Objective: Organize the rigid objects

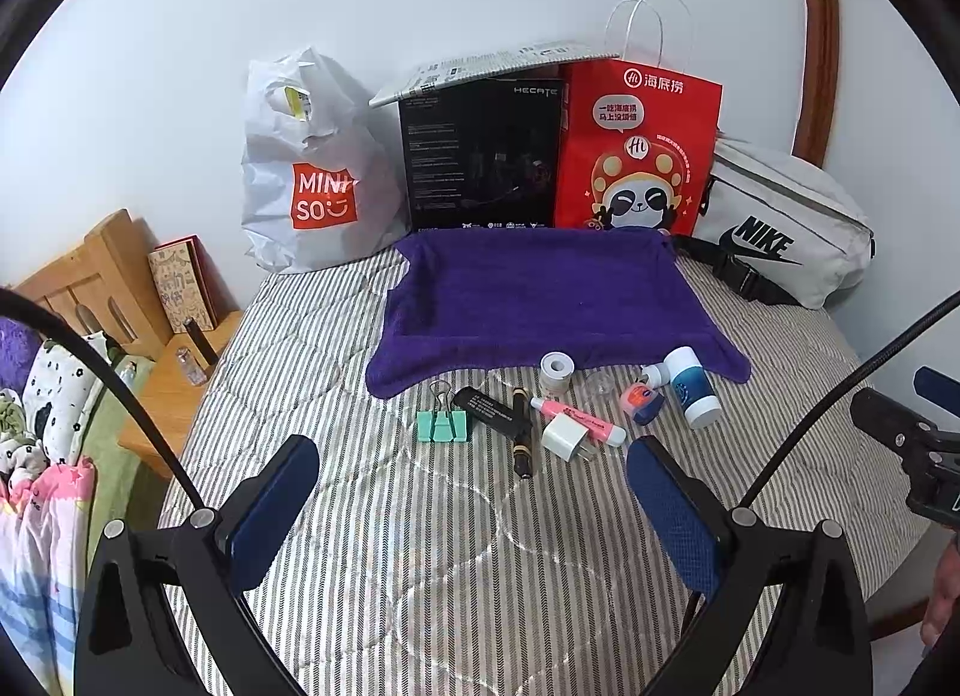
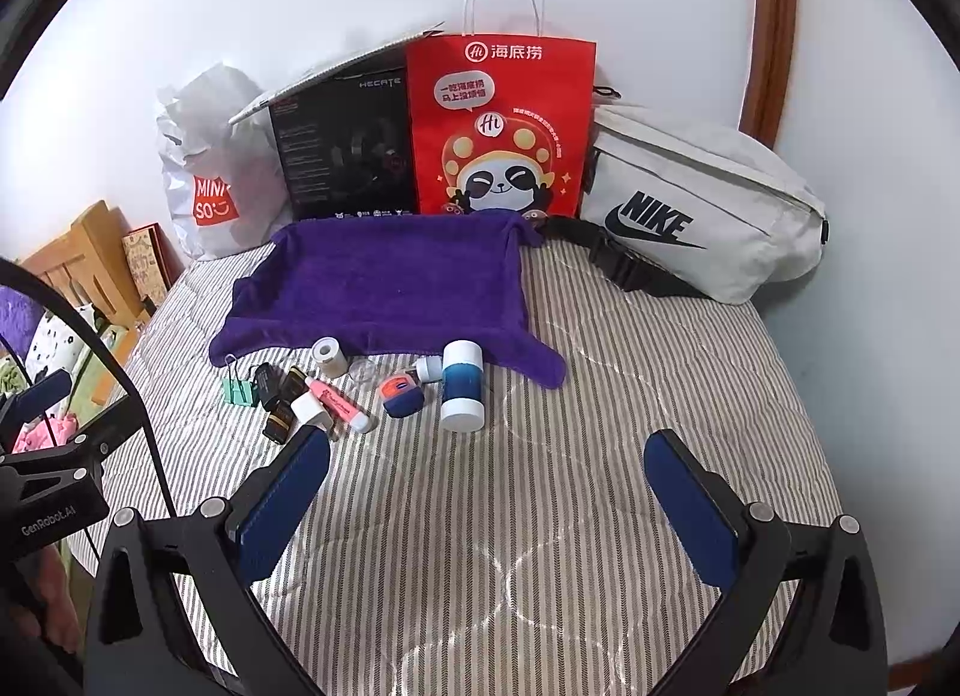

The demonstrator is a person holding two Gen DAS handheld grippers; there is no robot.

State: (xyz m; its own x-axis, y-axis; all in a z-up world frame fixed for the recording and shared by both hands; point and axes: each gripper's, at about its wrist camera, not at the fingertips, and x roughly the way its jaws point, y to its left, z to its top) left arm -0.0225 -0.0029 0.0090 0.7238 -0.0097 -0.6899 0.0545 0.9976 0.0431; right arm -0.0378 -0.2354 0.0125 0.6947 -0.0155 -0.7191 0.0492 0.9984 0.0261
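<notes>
Small rigid items lie in a row on the striped bed in front of a purple towel (image 1: pixel 552 306) (image 2: pixel 384 288): a green binder clip (image 1: pixel 442 425) (image 2: pixel 238 391), a black flat device (image 1: pixel 492 411), a dark tube with gold bands (image 1: pixel 522 432) (image 2: pixel 283 409), a white charger plug (image 1: pixel 567 437) (image 2: pixel 311 411), a pink highlighter (image 1: pixel 579 415) (image 2: pixel 339 401), a tape roll (image 1: pixel 556 372) (image 2: pixel 330 356), a small blue tin (image 1: pixel 641 401) (image 2: pixel 401 394), and a blue-and-white bottle (image 1: pixel 693 387) (image 2: pixel 462 386). My left gripper (image 1: pixel 474 510) is open, short of the row. My right gripper (image 2: pixel 489 507) is open, nearer than the bottle.
Against the wall stand a white shopping bag (image 1: pixel 312 168), a black box (image 1: pixel 480 156), a red paper bag (image 1: pixel 639 150) (image 2: pixel 501 126) and a grey waist bag (image 1: pixel 780 228) (image 2: pixel 696 210). A wooden nightstand (image 1: pixel 174 378) and bedding sit left of the bed.
</notes>
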